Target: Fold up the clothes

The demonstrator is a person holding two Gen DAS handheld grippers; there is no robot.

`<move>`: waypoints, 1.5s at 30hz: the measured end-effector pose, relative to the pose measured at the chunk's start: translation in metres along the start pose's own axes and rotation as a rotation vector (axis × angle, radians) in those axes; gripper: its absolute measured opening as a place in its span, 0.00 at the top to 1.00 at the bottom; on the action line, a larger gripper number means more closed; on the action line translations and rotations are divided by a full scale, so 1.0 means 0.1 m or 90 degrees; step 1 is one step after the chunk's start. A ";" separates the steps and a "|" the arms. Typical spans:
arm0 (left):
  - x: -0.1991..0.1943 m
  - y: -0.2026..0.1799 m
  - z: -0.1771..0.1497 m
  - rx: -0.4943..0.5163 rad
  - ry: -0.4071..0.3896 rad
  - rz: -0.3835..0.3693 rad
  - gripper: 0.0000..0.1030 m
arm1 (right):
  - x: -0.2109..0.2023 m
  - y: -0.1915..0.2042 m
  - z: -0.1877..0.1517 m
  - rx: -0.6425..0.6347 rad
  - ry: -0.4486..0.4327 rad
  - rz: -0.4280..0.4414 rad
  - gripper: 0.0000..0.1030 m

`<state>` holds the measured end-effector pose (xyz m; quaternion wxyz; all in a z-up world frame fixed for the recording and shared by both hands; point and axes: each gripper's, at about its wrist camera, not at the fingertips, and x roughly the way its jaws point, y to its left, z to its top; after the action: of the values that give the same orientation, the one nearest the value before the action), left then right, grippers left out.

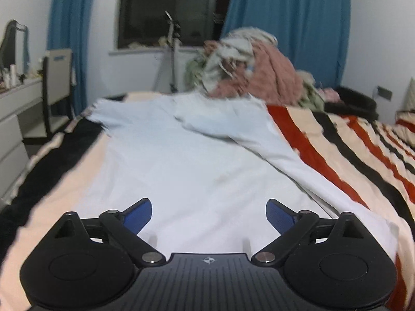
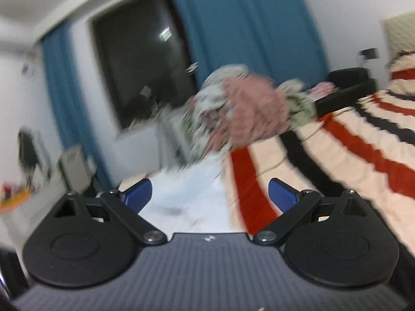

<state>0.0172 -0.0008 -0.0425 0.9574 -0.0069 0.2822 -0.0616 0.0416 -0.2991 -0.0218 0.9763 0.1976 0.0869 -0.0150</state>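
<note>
A: How does the left tool (image 1: 208, 216) stand?

B: Its two blue-padded fingers (image 1: 137, 215) are spread wide with nothing between them. It hangs over the pale blue-white cotton garment (image 1: 181, 160), not gripping it.

A: And the right tool (image 2: 210, 194)?

B: Also spread wide and empty. That view is blurred, but the gap between the blue pads is plain, and the same pale garment (image 2: 192, 194) shows through it.

A: Where does the garment lie?

B: Flat on the bed, on a cream blanket with red and black stripes (image 1: 350, 155). In the left wrist view it runs from the tool toward 12 o'clock, with a sleeve or edge folded over toward 2 o'clock.

A: What is beyond it?

B: At 12 to 1 o'clock, at the garment's far end, sits a heap of unfolded clothes, pink, grey and green (image 1: 249, 70). A black cushion-like shape (image 1: 355, 101) lies at 2 o'clock. Behind them are teal blue curtains (image 1: 285, 26) on either side of a dark window (image 1: 166, 10), and a light tripod stand (image 1: 171, 59) below the window. At 9 to 10 o'clock stands a white drawer surface (image 1: 15, 108) with small bottles, and a chair (image 1: 55, 88) beside it.
</note>
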 end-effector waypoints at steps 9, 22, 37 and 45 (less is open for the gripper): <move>0.24 -1.15 -0.15 0.057 0.045 -0.159 0.20 | -0.07 -0.91 0.11 0.135 -0.033 -0.114 0.05; 0.85 -2.82 -0.55 0.152 0.096 -0.324 0.51 | -0.03 -1.12 0.04 0.115 -0.053 -0.153 0.05; -0.35 -1.26 0.10 -0.114 0.021 -0.274 0.94 | -0.19 -0.76 0.03 0.056 -0.102 -0.101 0.05; -0.60 -0.29 -0.39 -0.227 0.111 -0.141 0.99 | 0.01 -0.08 -0.22 -0.055 0.009 -0.021 0.05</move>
<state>-0.0572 -0.0217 -0.0417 0.9004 -0.2014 0.3678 -0.1160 0.0382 -0.2981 -0.0454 0.9829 0.1539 0.0979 -0.0259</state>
